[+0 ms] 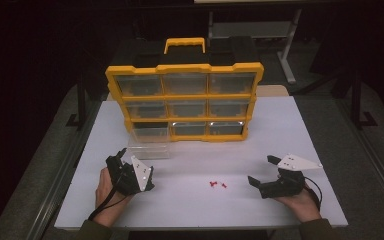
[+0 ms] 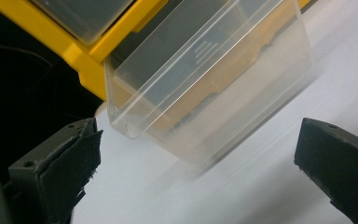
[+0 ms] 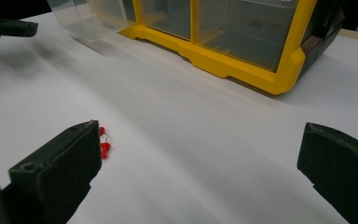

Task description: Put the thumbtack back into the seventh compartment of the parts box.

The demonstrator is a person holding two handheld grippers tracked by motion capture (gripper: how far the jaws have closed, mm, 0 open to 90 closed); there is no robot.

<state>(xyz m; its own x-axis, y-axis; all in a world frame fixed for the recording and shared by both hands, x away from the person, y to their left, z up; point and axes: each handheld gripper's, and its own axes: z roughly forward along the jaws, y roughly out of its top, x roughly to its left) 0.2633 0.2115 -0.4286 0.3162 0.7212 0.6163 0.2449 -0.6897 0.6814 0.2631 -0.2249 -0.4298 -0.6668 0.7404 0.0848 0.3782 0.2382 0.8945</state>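
Observation:
A yellow organizer (image 1: 185,97) with clear drawers stands upright at the back of the white table (image 1: 260,150). Its bottom-left clear drawer (image 1: 150,141) is pulled out onto the table; the same drawer (image 2: 205,88) lies just ahead of the jaws in the left gripper view. My left gripper (image 1: 119,161) sits open a little in front of that drawer, holding nothing. Several small red pushpins (image 1: 217,184) lie on the table between the hands; these pushpins (image 3: 104,143) sit beside the left jaw in the right gripper view. My right gripper (image 1: 261,170) is open and empty, right of the pins.
The organizer's yellow base (image 3: 242,70) and black side run along the back in the right gripper view. The table's edges drop off to dark floor on both sides. A pale metal stand (image 1: 285,45) is behind the table.

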